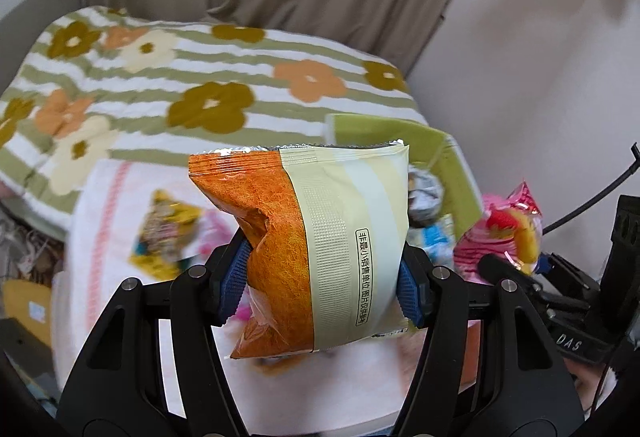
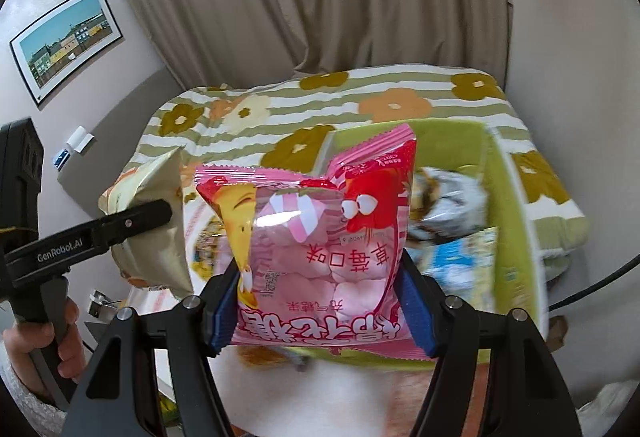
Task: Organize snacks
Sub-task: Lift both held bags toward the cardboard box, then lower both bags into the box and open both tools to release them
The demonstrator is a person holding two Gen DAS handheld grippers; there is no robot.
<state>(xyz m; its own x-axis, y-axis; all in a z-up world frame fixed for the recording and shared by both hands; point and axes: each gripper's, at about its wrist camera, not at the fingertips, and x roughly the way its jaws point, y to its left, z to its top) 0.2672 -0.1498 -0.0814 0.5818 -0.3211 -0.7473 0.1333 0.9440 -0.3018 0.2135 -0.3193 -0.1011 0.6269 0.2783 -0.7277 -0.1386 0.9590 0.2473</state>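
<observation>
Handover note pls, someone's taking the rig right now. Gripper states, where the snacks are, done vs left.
Left hand-held gripper: shut on the orange and cream snack bag, held in the air.
Right hand-held gripper: shut on the pink marshmallow bag, also in the air.
Green box sits on the floral blanket, ahead and to the right; it already holds a silver pack and a blue-printed pack.
A yellow-edged pack lies on the white towel.
Done: some packs boxed. Left: likely drop both held bags in the box, then fetch what is on the towel.
</observation>
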